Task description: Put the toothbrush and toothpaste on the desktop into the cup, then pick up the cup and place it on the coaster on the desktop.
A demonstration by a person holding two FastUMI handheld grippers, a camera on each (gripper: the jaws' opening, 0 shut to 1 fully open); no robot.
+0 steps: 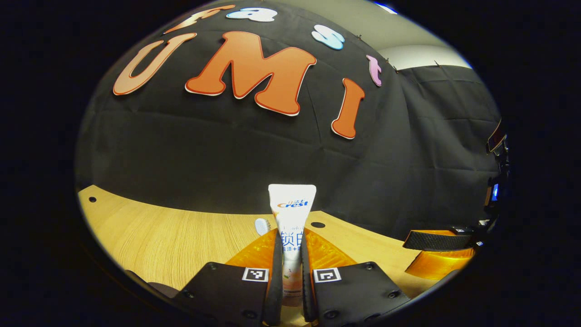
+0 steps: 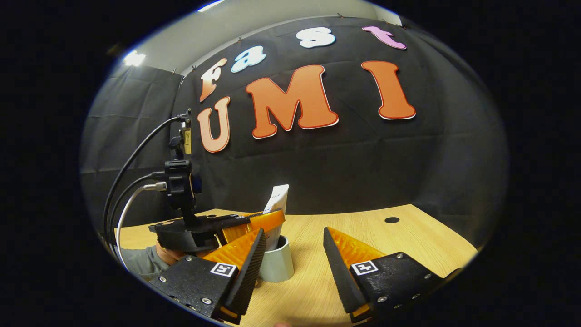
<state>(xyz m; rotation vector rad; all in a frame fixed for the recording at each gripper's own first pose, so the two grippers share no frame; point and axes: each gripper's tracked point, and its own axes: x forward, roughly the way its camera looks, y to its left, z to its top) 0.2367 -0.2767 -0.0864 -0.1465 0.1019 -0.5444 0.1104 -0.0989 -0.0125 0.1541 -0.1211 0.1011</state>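
low in the frame's centre the left gripper (image 1: 290, 277) pinches the toothpaste (image 1: 290, 213) upright, its lower end in the cup (image 2: 277, 263) at lower centre-left, likely to drop it in, while the right gripper (image 2: 292, 268) waits wide beside it.

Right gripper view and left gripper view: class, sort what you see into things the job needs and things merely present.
Job:
toothpaste, clamped in left claw
toothbrush, head showing
cup
right claw, open

Merely present:
desktop
cables
grey sleeve
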